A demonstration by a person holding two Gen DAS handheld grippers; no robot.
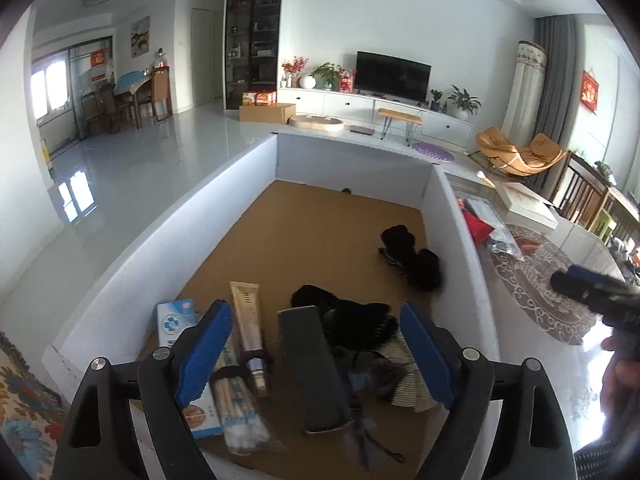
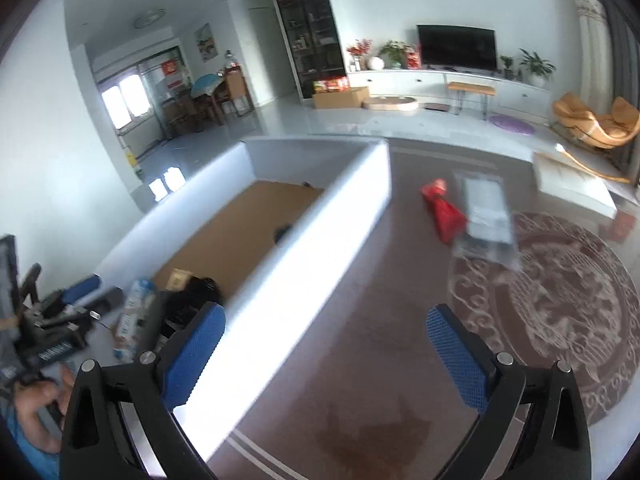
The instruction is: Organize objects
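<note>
Living-room floor and a patterned round rug (image 2: 560,320) form the background. Landmark: the white-walled box (image 1: 224,184) with a brown cardboard floor.

Contents of the box, largest first:
- dark flat case (image 1: 312,368), near the front edge;
- black fabric pile (image 1: 348,320), touching the case on its right side;
- second black fabric item (image 1: 412,256), farther back, near the box's right wall;
- white-and-blue carton (image 1: 176,320), at the front left;
- bundle of cotton swabs (image 1: 240,412), lying against the carton;
- beige tube (image 1: 250,320), between the carton and the case.

Outside the box, beyond its right wall, a red packet (image 2: 444,208) and a clear-wrapped flat package (image 2: 486,216) lie touching each other.

Left gripper (image 1: 316,340): above the box's front end, jaws spread, nothing between the pads.

Right gripper (image 2: 326,348): straddles the box's right wall, jaws spread wide, pads clear of the wall, nothing gripped.
</note>
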